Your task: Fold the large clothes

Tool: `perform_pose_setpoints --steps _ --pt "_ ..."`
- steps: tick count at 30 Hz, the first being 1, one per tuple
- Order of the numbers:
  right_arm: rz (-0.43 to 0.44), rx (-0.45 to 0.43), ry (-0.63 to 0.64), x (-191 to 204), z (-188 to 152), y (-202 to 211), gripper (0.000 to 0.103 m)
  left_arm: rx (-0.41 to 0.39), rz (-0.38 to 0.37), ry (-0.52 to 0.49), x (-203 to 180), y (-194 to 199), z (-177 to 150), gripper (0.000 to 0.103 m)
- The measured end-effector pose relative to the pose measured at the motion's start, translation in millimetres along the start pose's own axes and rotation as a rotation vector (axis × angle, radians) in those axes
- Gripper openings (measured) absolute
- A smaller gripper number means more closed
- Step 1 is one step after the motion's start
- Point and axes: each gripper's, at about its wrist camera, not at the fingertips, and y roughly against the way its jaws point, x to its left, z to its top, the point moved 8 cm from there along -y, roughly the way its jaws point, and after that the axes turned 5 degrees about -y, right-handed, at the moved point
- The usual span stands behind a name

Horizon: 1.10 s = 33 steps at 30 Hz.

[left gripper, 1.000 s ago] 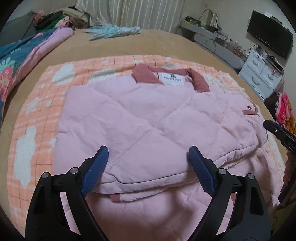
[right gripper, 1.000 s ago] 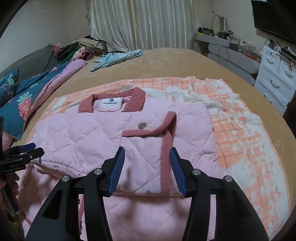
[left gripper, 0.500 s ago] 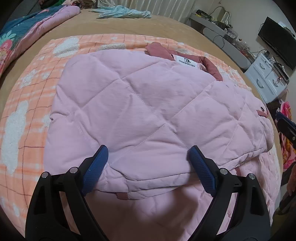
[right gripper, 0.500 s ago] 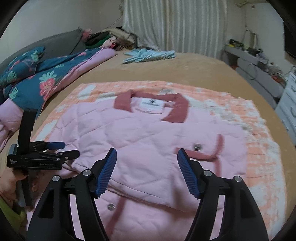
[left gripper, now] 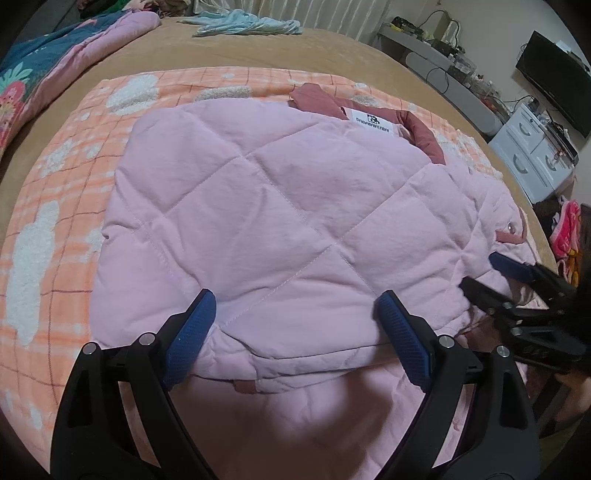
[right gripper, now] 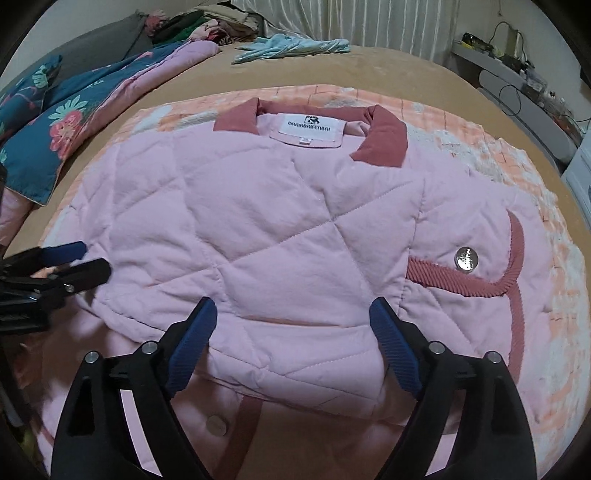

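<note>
A pink quilted jacket (left gripper: 288, 206) with a dark pink collar lies partly folded on an orange checked blanket (left gripper: 62, 192) on the bed; it also shows in the right wrist view (right gripper: 266, 229). My left gripper (left gripper: 295, 314) is open and empty, its blue pads straddling the near folded edge just above the fabric. My right gripper (right gripper: 291, 325) is open and empty over the same folded edge further right. The right gripper shows at the right of the left wrist view (left gripper: 517, 284); the left gripper shows at the left of the right wrist view (right gripper: 59, 266).
A floral quilt (right gripper: 62, 114) lies along the left of the bed. A light blue garment (left gripper: 243, 26) lies at the far end. White drawers (left gripper: 532, 155) and a shelf with cables stand to the right.
Both grippers have moved closer and lower to the jacket's near folded edge. The right gripper has swung left toward the middle of the jacket. Both stay open.
</note>
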Motion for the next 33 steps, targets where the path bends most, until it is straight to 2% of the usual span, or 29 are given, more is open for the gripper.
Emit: perform_pose_setpoints --steps 6,9,17,19,20,33 --pt "0.015 -0.025 -0.04 -5 -4 0 0.084 0.003 0.007 0.005 -3 11 2 0.087" --pt "0.018 -0.025 -0.052 -5 -6 4 0.085 0.012 0.003 0.005 -6 16 0 0.093" --pt "0.025 -0.026 -0.067 -4 -12 17 0.087 0.022 -0.007 0.058 -4 31 -3 0.094" --pt "0.016 -0.024 -0.068 -4 -14 19 0.092 0.028 -0.001 0.06 -5 32 -5 0.094" --pt "0.002 -0.017 -0.072 -6 -16 20 0.099 0.029 0.0 0.058 -6 33 -6 0.094" --pt "0.055 -0.059 -0.121 -9 -32 62 0.099 0.009 -0.02 0.078 -10 51 -11 0.094"
